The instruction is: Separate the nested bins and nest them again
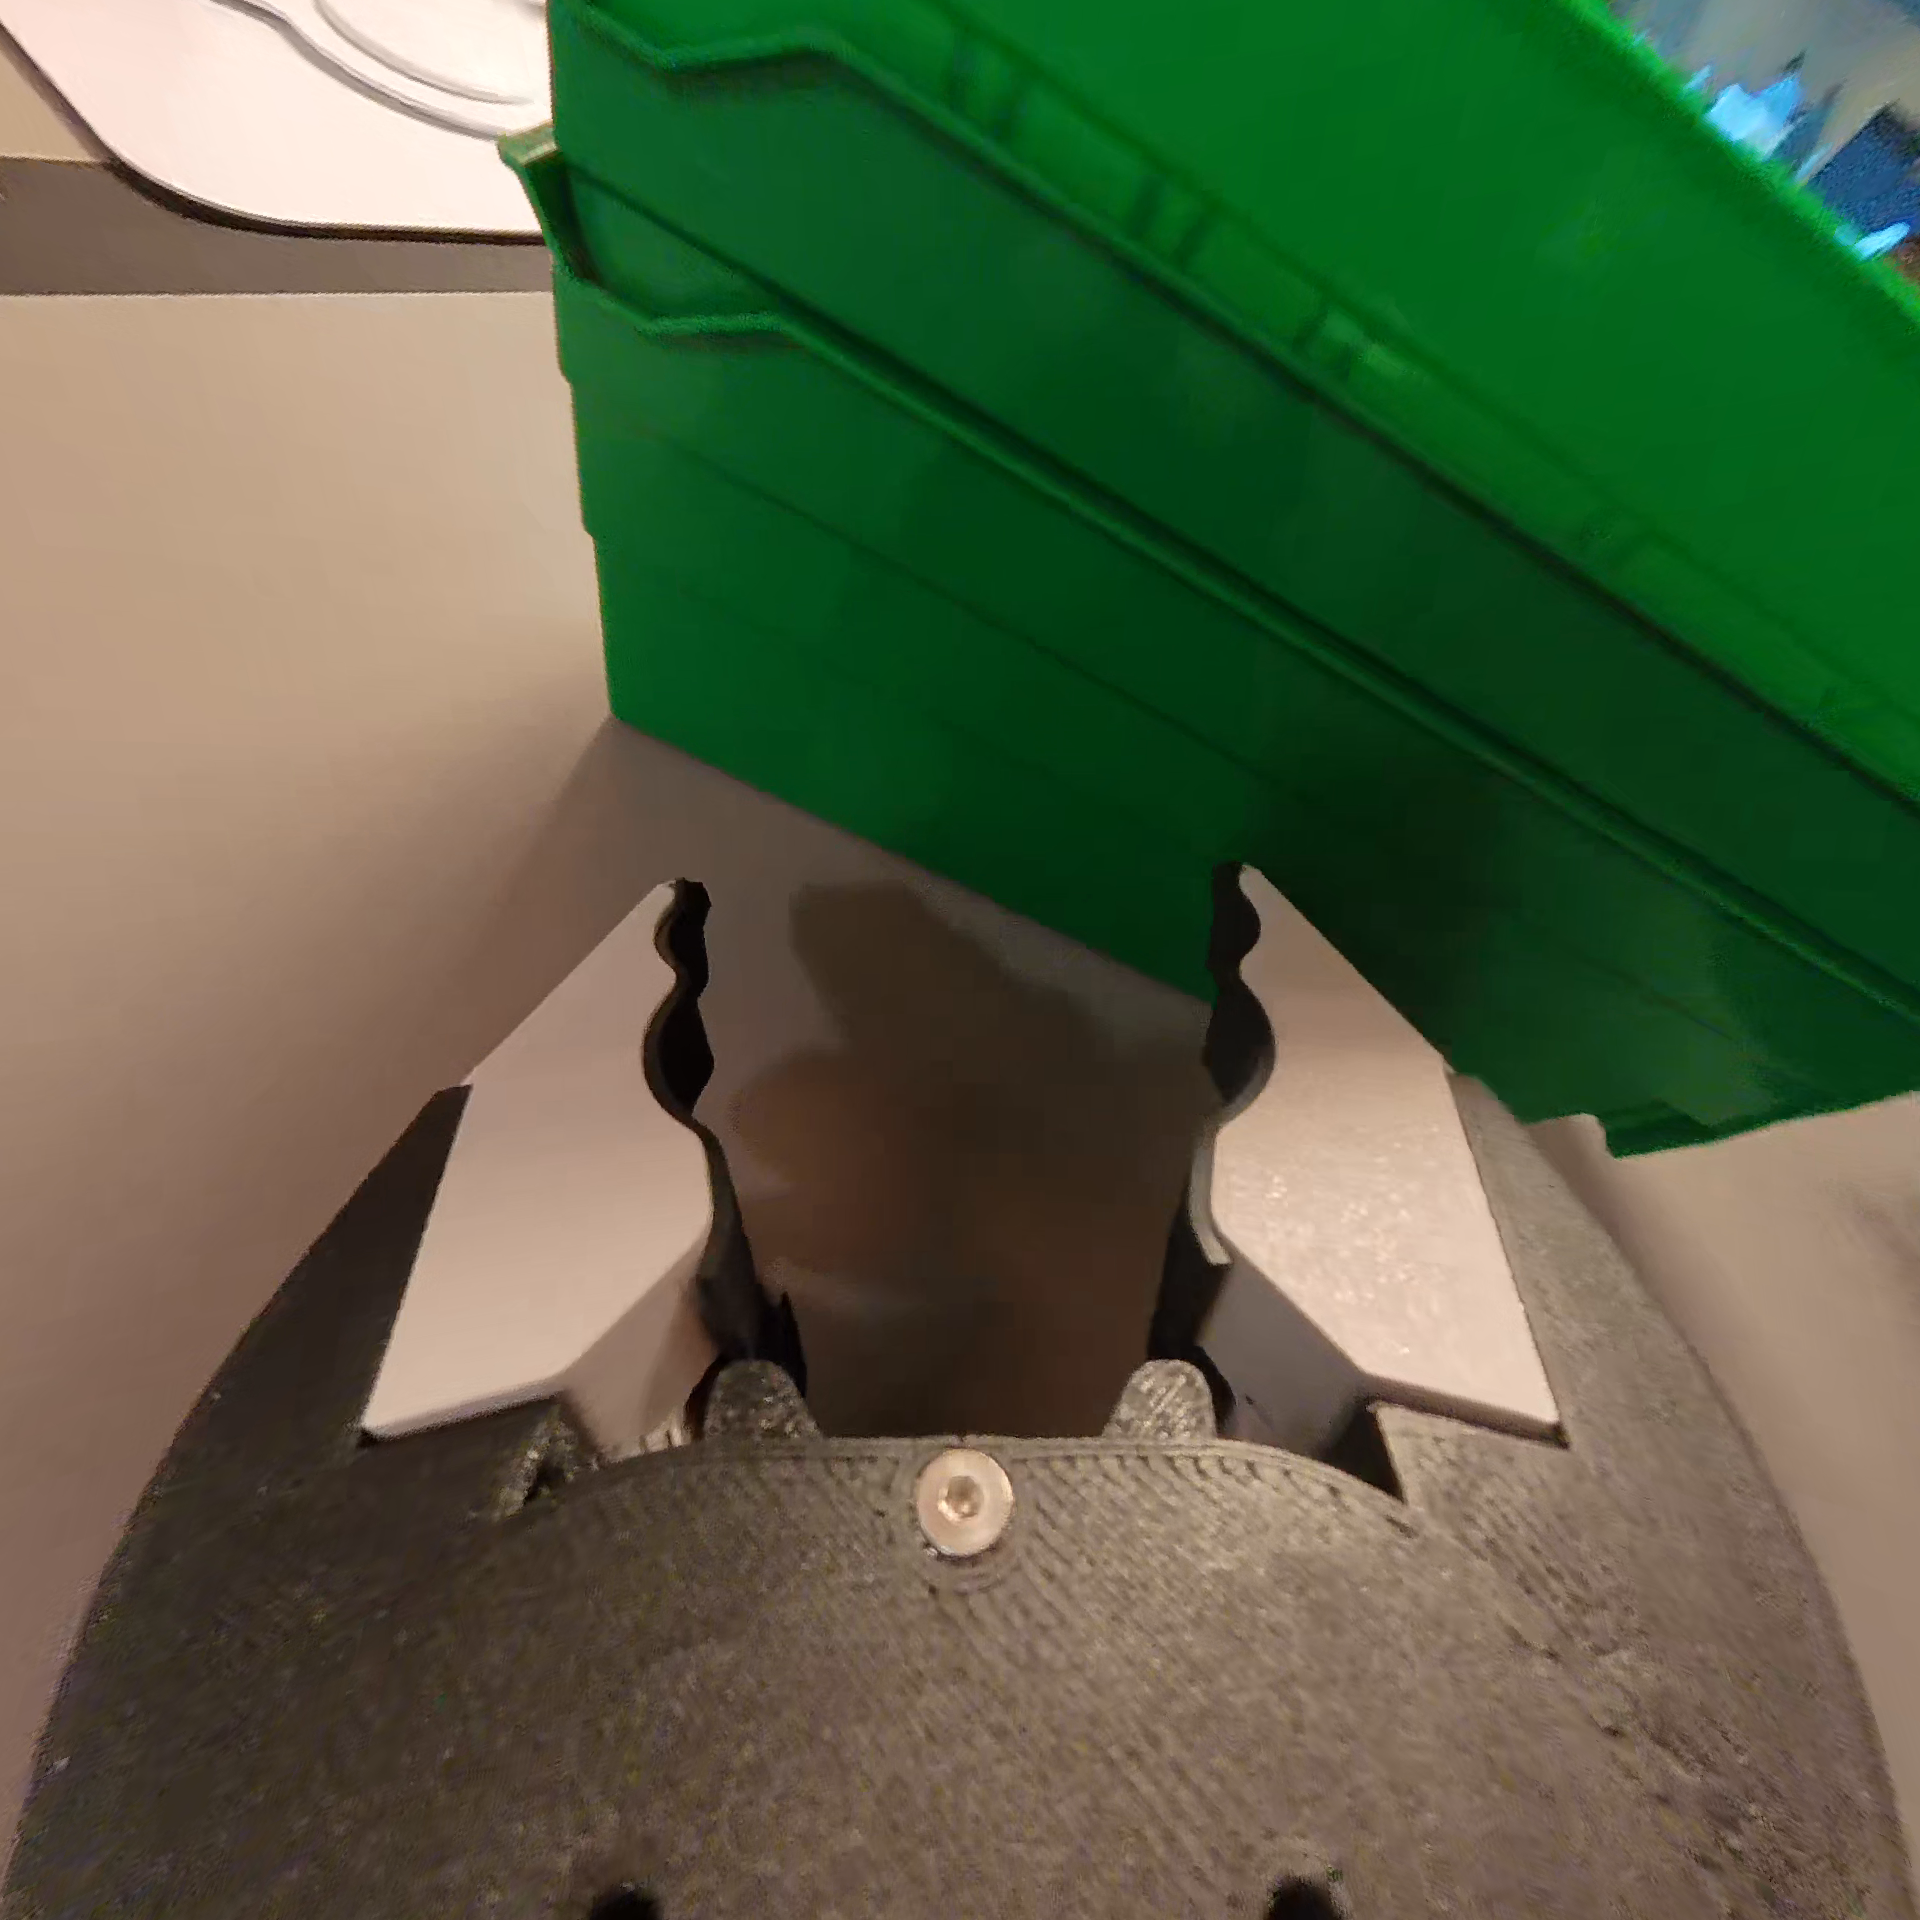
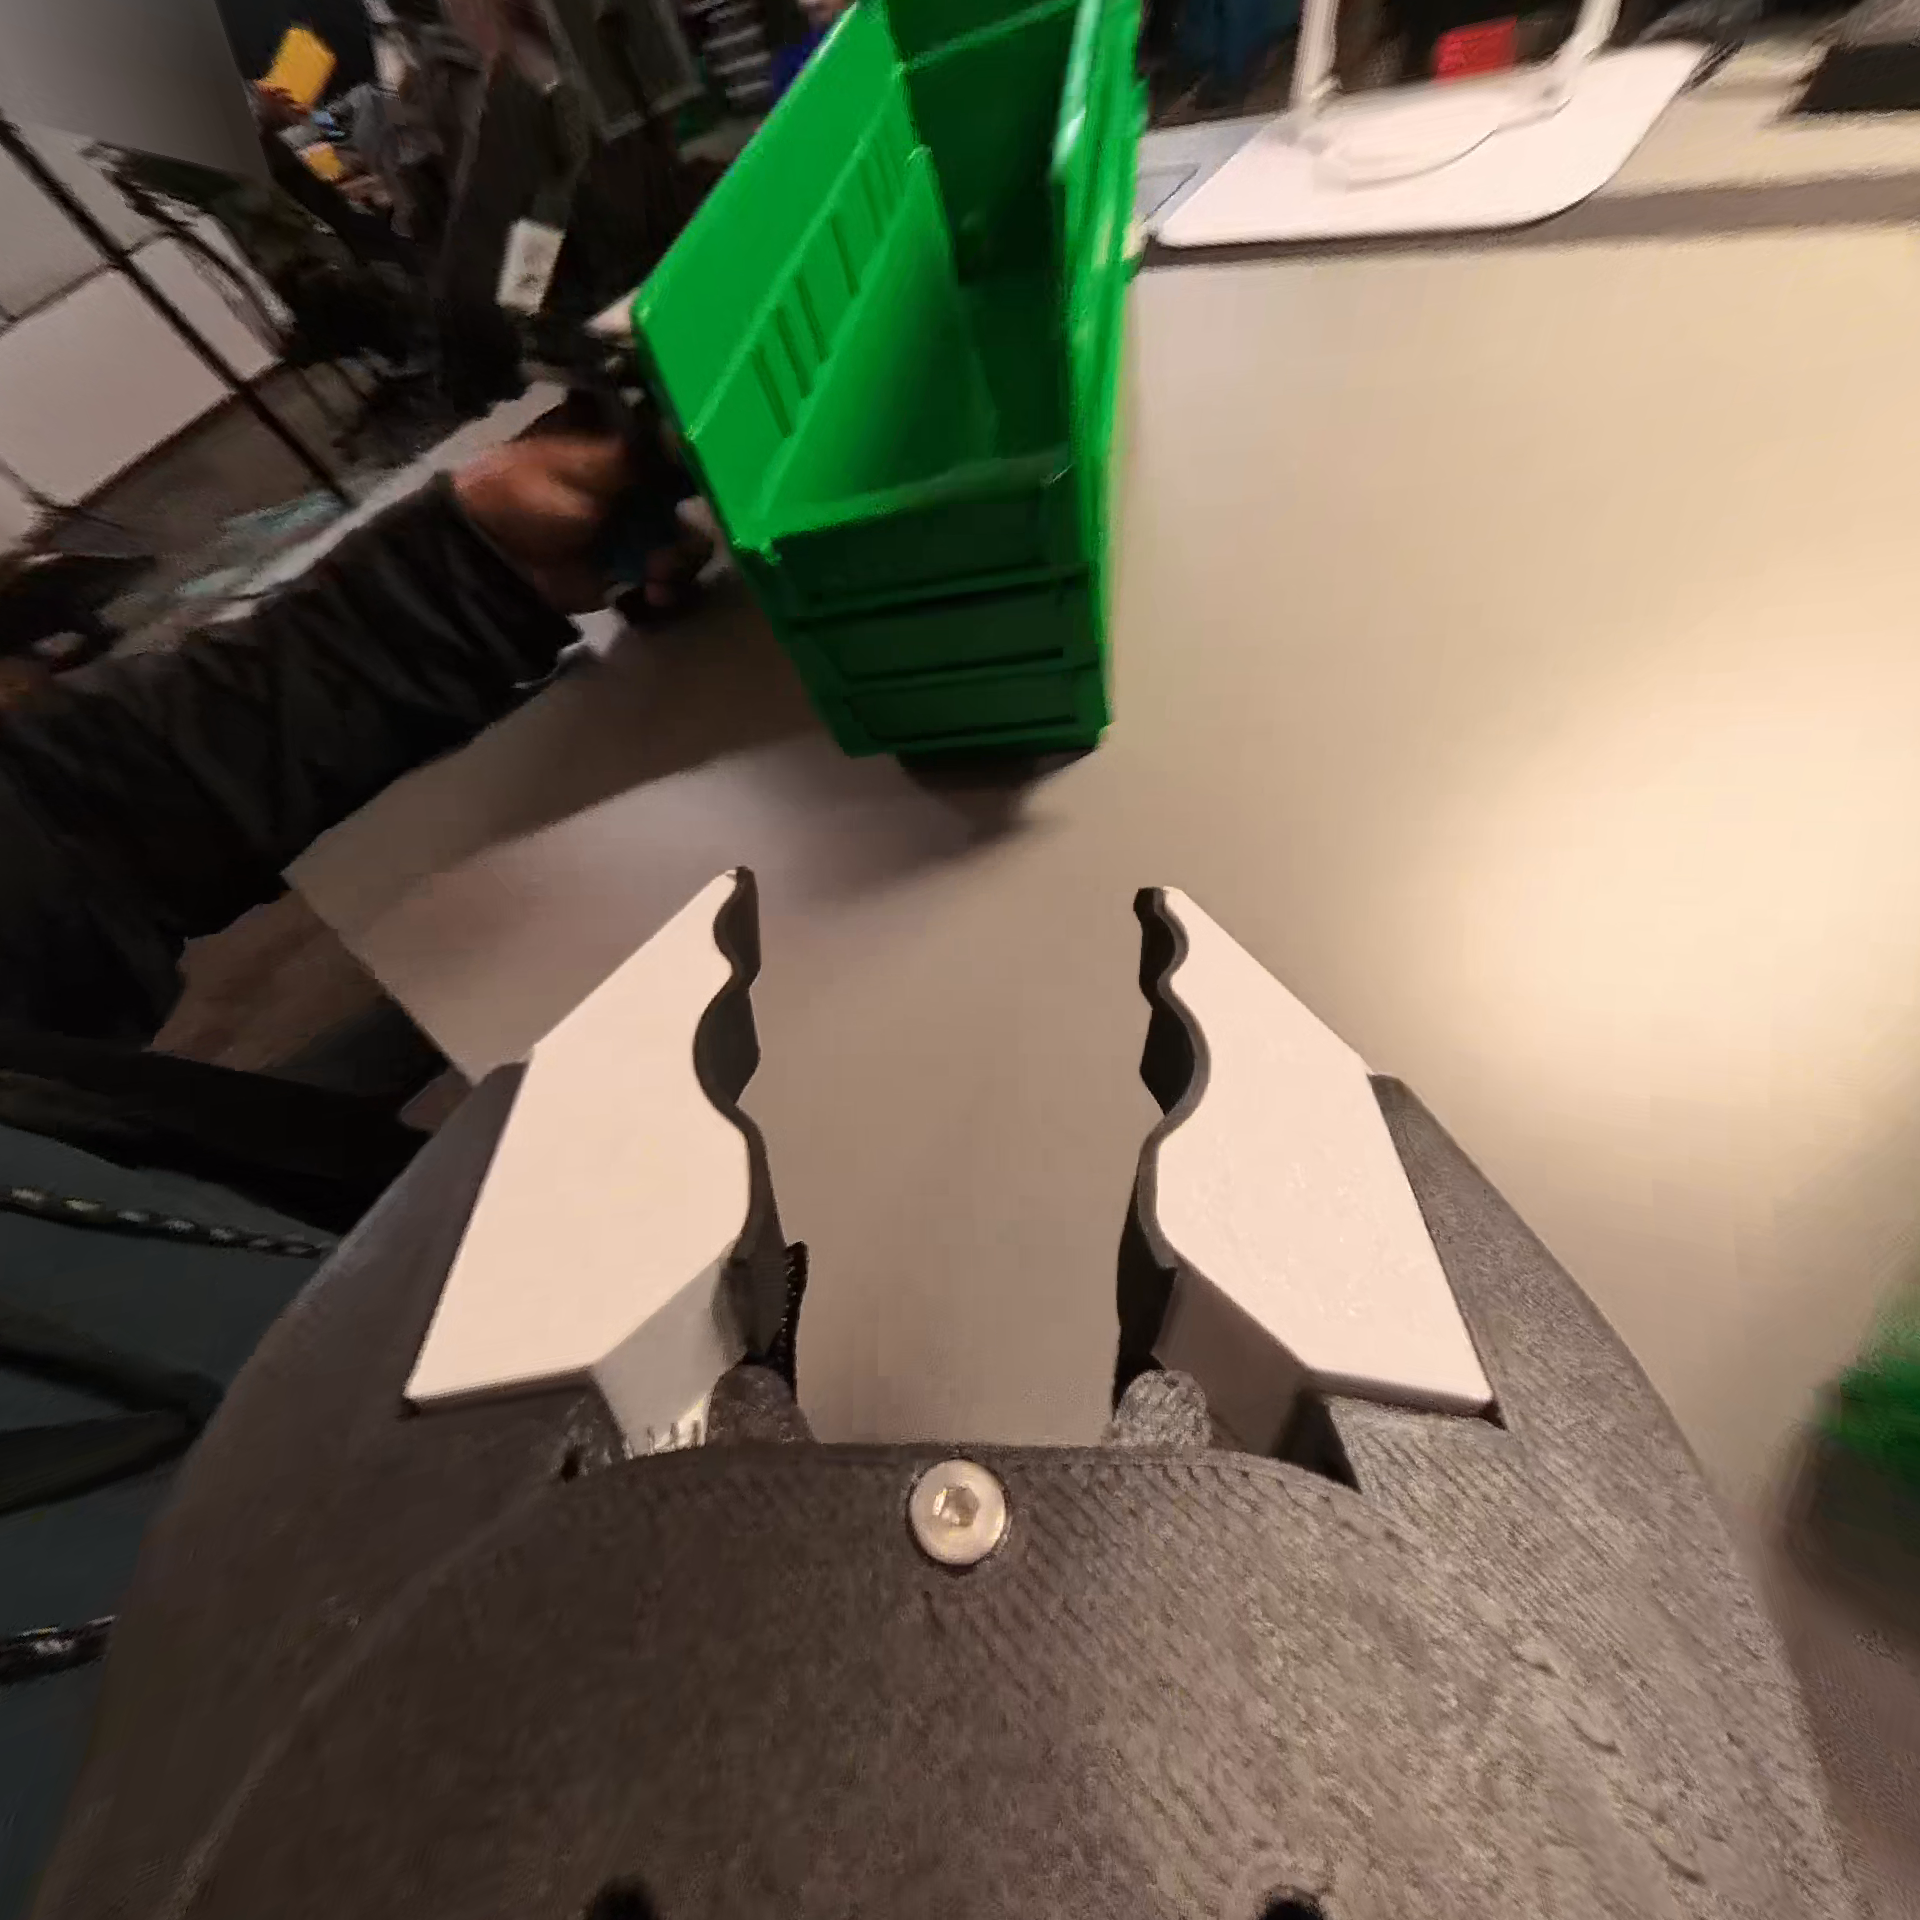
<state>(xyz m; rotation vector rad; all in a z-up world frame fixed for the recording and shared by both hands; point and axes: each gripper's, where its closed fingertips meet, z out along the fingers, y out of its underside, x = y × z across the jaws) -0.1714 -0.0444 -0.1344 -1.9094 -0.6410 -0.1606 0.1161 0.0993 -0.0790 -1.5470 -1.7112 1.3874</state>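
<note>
A stack of nested green bins (image 1: 1143,520) fills the upper right of the left wrist view, close in front. My left gripper (image 1: 956,883) is open with nothing between its pads. Its right fingertip (image 1: 1236,935) lies against the bottom edge of the stack's side wall in the picture. In the right wrist view the same stack (image 2: 914,468) stands tilted on the table, farther off. My right gripper (image 2: 945,883) is open and empty over bare tabletop, short of the stack.
The beige table (image 2: 1455,623) carries the stack. A person's hand (image 2: 561,520) and dark sleeve (image 2: 260,707) reach in from the left beside the stack. A white mat (image 2: 1403,177) lies at the far edge. A blurred green thing (image 2: 1870,1423) shows at the right edge.
</note>
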